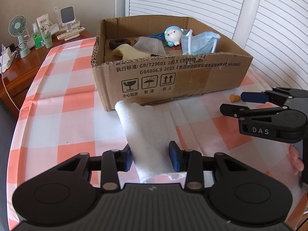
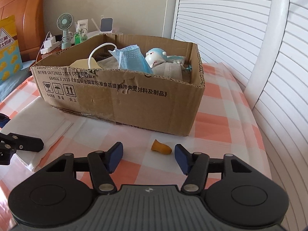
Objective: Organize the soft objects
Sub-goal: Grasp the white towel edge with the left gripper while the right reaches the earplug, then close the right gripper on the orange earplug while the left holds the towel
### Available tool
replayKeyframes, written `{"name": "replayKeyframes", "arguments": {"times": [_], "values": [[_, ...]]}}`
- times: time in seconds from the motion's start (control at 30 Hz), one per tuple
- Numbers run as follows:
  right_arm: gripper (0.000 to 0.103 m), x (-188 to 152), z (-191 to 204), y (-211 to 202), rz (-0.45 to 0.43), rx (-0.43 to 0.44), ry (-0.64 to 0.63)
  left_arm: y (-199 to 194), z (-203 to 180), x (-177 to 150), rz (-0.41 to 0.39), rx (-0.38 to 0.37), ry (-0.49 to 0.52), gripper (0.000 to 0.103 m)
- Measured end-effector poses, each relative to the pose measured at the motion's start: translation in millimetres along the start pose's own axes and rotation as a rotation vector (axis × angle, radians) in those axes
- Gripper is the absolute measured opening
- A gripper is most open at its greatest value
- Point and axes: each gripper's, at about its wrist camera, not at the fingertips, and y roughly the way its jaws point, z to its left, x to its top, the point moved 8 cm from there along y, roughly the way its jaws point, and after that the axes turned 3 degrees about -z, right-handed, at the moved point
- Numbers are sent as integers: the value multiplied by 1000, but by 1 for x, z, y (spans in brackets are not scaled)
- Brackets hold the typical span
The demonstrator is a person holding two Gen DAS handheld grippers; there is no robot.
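A white folded cloth (image 1: pixel 143 132) lies on the checked tablecloth in front of the cardboard box (image 1: pixel 173 77). My left gripper (image 1: pixel 150 158) straddles the cloth's near end, its blue pads on either side, not squeezed tight. In the right wrist view the cloth (image 2: pixel 38 123) lies flat at the left. My right gripper (image 2: pixel 149 156) is open, and a small orange earplug (image 2: pixel 160 147) lies on the cloth between and just beyond its pads. The box (image 2: pixel 125 100) holds a blue face mask (image 2: pixel 132 59), a round blue-white toy (image 2: pixel 156 56), a grey mask and a yellow cloth.
A wooden side table (image 1: pixel 19 71) at the left carries a small green fan (image 1: pixel 19 30), bottles, remotes and a power strip. White slatted doors (image 2: pixel 231 19) stand behind. A white curved bar (image 2: pixel 269 48) rises at the right table edge.
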Motion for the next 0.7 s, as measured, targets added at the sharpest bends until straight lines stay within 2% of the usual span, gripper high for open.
{"name": "replayKeyframes", "arguments": {"times": [0.07, 0.2, 0.3, 0.37, 0.6, 0.7], "values": [[54, 1, 0, 1, 0, 4, 9, 0, 0, 0, 0, 1, -1, 37], [48, 6, 3, 6, -3, 5, 22, 0, -1, 0, 0, 3, 2, 37], [40, 9, 2, 8, -6, 1, 36, 0, -1, 0, 0, 1, 2, 37], [28, 11, 1, 9, -7, -5, 42, 0, -1, 0, 0, 2, 1, 37], [26, 11, 0, 8, -6, -8, 38, 1, -2, 1, -2, -2, 3, 37], [26, 12, -1, 5, -11, -7, 37, 0, -1, 2, -7, -9, 4, 30]]}}
